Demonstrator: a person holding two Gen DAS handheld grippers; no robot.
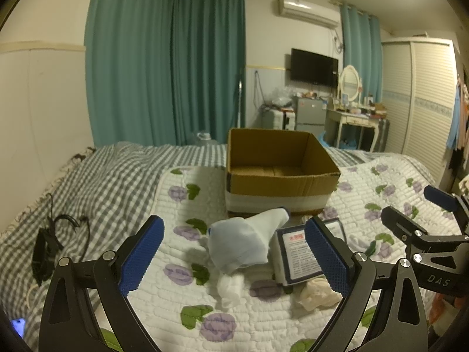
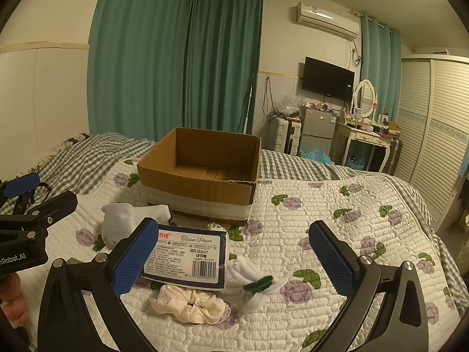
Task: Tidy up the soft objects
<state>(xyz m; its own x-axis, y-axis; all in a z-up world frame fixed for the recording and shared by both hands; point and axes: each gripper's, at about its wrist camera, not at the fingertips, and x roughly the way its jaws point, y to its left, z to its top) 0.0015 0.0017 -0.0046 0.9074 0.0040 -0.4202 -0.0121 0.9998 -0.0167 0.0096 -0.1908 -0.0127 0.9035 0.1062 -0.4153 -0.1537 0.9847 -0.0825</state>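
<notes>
The floral quilt (image 2: 337,214) is spreading out under both claws, and straight ahead of them, a little beyond the scattered items, the empty cardboard box (image 2: 202,173) is sitting open-topped. Just ahead of the right gripper (image 2: 233,259), whose jaws are standing wide apart and holding nothing, the tissue paper pack (image 2: 187,256) is lying flat, partly behind the left pad. Ahead of the left gripper (image 1: 234,259), also gaping wide and empty, the pale sock (image 1: 249,239) is resting between the pads' line of sight, touching the pack's edge. Below the right claw's centre, the cream scrunchie (image 2: 190,305) is lying nearest, with a white rolled cloth with green trim (image 2: 258,281) just to its right. Nothing seems boxed yet, so the first pick is probably starting; it would go best by lowering each claw squarely over one soft item, pinching its bulk rather than a loose edge, and avoiding catching the quilt beneath.
</notes>
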